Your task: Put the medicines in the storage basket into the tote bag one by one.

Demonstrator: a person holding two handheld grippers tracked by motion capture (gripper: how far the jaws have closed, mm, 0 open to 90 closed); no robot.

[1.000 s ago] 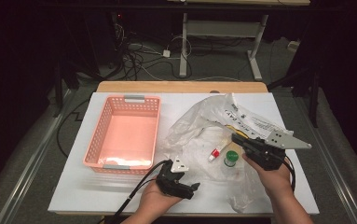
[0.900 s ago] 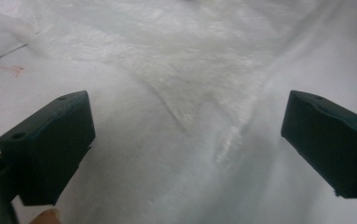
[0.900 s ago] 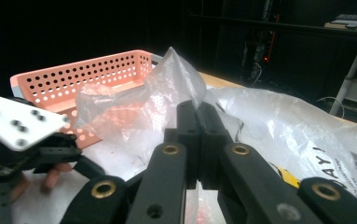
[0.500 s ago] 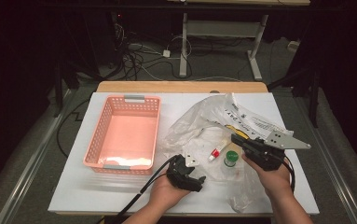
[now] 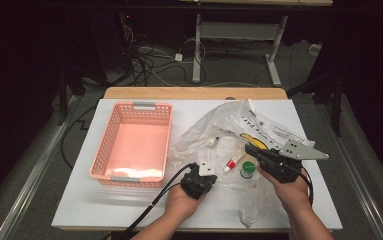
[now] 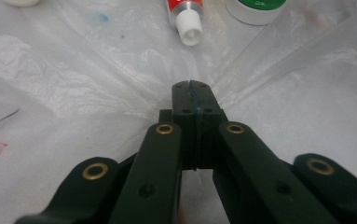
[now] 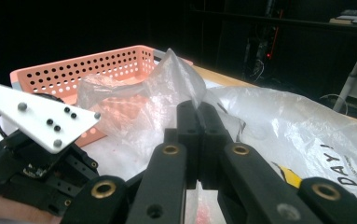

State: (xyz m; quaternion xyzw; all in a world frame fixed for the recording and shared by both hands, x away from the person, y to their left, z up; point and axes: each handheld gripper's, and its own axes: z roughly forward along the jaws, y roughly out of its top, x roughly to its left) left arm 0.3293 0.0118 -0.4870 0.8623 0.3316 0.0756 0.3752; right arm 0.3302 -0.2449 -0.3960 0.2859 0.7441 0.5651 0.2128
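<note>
Spread across the white table point(image 5: 79, 200) right of a pink basket point(image 5: 135, 142): clear plastic bag point(image 5: 219, 135), clamped by right gripper point(image 7: 198, 109) and left gripper point(image 6: 192, 88), just closed. Inside, green-capped jar point(image 5: 248, 169), red tube point(image 5: 230, 164).

Dark room, desk frame point(image 5: 239, 35), floor cables point(image 5: 149, 60).
</note>
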